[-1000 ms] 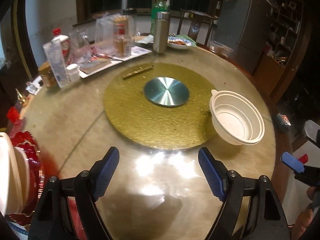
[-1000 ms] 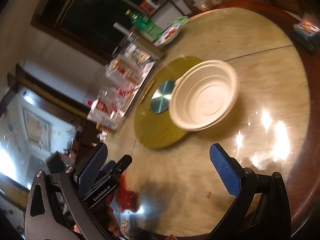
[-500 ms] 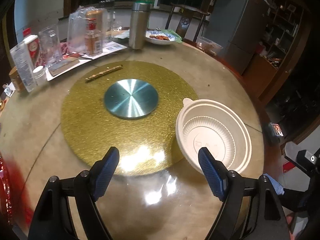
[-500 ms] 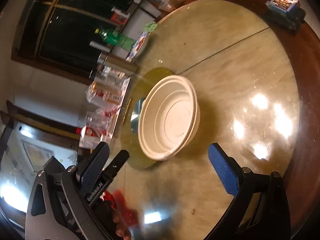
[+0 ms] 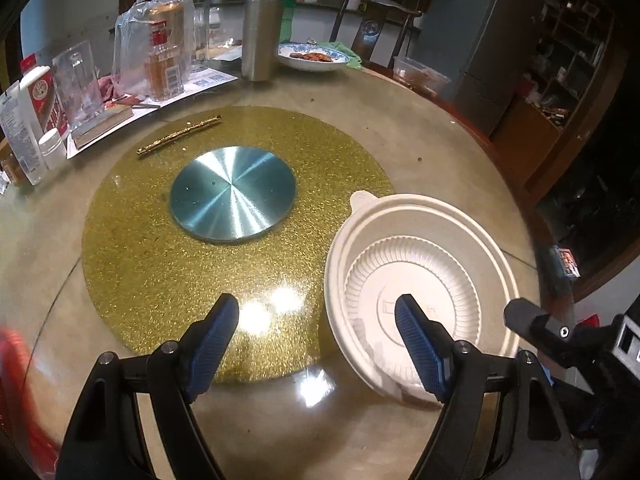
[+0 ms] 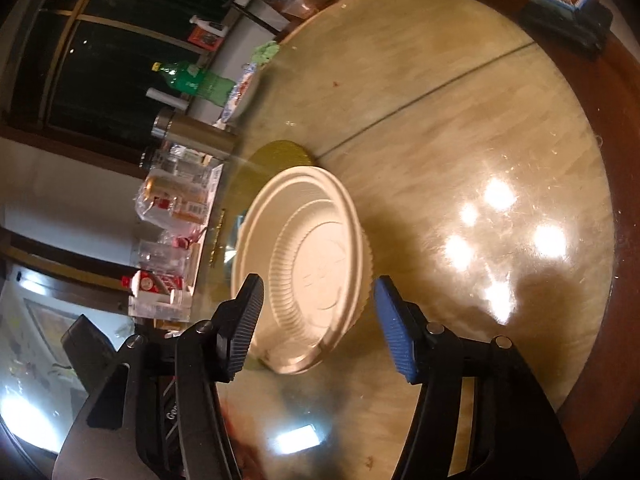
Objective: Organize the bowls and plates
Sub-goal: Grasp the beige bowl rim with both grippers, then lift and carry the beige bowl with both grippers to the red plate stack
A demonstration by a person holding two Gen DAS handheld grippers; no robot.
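Closing right gripper (image 6: 318, 328) jaws straddle white bowl (image 6: 304, 264), not gripping; left gripper (image 5: 318, 344) jaws wide apart, empty.

There was one white bowl (image 5: 420, 264) on the round table (image 5: 420, 136). One gold mat (image 5: 132, 240) lay at the table's middle, with one round metal disc (image 5: 232, 194) on it and one gold stick (image 5: 179, 134). One steel flask (image 5: 262, 32) stood at the far side, near one blue-patterned plate (image 5: 314, 57) with food. One green bottle (image 6: 196, 82) stood behind them. One clear box (image 5: 420, 76) sat at the far rim. Two grippers were in view, the left gripper (image 5: 318, 344) and the right gripper (image 6: 320, 328). The cluttered jars and packets at the left could not be counted.
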